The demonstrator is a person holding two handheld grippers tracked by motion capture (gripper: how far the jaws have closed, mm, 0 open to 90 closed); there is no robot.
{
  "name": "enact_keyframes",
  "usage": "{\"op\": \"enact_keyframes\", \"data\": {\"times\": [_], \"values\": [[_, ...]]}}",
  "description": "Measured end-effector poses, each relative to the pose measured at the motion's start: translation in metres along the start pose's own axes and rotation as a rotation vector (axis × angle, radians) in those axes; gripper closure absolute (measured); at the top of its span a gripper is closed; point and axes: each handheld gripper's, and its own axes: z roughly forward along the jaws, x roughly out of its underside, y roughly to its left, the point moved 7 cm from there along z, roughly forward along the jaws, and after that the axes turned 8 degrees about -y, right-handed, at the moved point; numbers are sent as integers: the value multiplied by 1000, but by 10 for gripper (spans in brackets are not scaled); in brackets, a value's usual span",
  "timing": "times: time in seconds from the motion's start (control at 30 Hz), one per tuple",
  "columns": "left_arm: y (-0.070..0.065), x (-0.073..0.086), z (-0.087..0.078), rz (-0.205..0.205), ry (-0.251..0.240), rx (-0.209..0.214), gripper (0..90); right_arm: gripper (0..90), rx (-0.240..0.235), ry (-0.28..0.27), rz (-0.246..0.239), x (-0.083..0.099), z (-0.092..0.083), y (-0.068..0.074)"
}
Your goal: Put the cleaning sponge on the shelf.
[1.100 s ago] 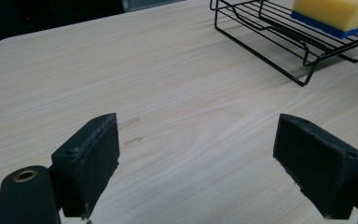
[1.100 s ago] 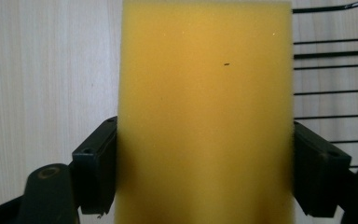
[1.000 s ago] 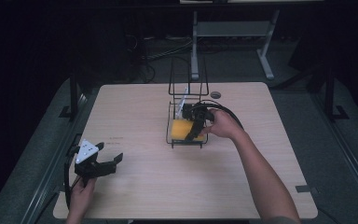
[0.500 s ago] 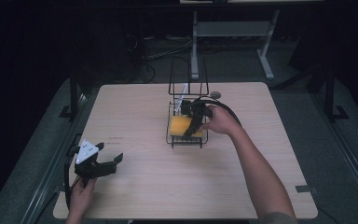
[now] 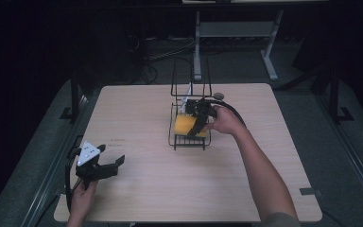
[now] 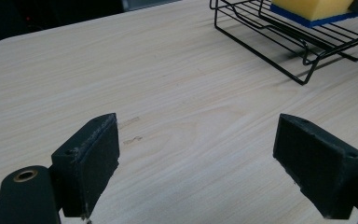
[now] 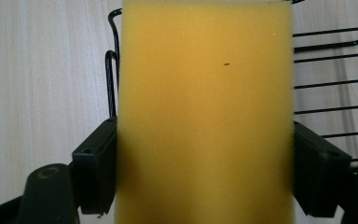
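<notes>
Now the right gripper point(image 5: 199, 124) clamps a sponge point(image 7: 205, 112) over the rack point(image 5: 189, 141); left gripper point(image 6: 209, 163) gapes wide, near-left on the counter point(image 5: 142, 113).

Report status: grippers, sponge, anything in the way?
Left gripper open, idle near the table's front-left corner. Right gripper shut on sponge, over the wire rack. Nothing in the way.

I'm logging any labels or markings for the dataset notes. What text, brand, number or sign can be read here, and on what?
None can be read. The yellow sponge, the wire rack, the wooden table, the left gripper and the right gripper carry no legible text; the faint dark marks on the table are too small to read.
</notes>
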Motion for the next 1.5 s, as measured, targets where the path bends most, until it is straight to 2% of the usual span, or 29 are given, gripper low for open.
{"op": "enact_keyframes", "data": {"times": [0.53, 0.73, 1.03, 1.37, 1.5], "values": [[-1, 1, 2, 7, 8, 7, 139, 216, 13, 2, 14, 2, 7, -8], [-3, 1, 2, 10, 8, 11, 139, 177, 27, -8, 15, -1, 7, -8], [-4, 2, 3, 16, 16, 15, 139, 179, 24, -21, 6, -1, -4, -4], [-7, 2, 3, 25, 21, 21, 139, 189, -5, -14, 2, -3, -5, 4], [-7, 2, 3, 26, 23, 21, 139, 191, -6, 7, -14, -2, -2, 7]]}}
